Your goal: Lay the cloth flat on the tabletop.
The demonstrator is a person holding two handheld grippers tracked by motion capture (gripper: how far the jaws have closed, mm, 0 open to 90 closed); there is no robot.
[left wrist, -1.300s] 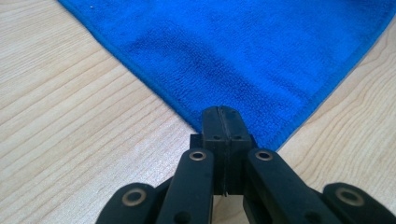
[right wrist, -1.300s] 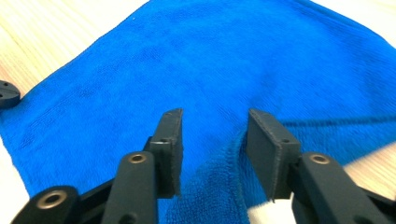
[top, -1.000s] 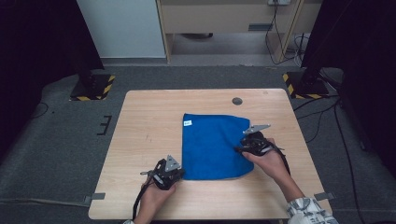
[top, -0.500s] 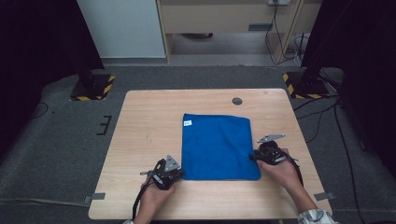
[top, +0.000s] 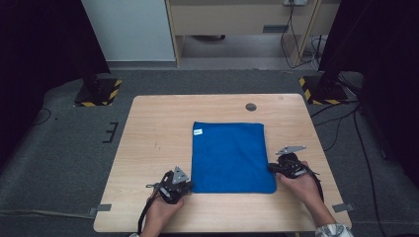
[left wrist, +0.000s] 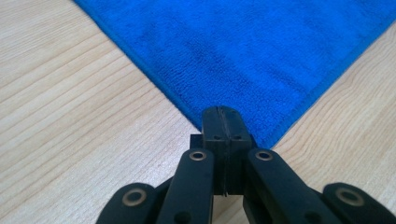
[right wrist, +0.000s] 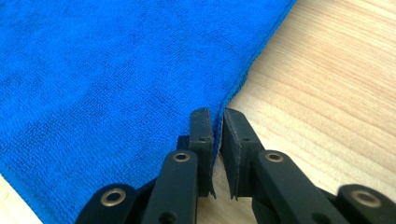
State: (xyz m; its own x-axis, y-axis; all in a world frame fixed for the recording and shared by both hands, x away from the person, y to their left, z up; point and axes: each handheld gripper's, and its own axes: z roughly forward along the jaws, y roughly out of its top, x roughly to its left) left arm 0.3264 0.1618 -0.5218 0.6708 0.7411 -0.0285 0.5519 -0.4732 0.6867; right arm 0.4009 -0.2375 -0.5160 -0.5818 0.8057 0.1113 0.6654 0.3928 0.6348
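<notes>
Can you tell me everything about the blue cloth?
The blue cloth is a fuzzy, towel-like square with a stitched hem and a small white tag near its far left corner. It lies flat on the wooden table. The left gripper is shut on its near left corner; the right gripper pinches its right edge.

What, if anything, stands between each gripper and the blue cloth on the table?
Nothing visible does. The left gripper is shut on the near left corner of the blue cloth. The right gripper, its jaws just closing, has the cloth's right edge between them.
</notes>
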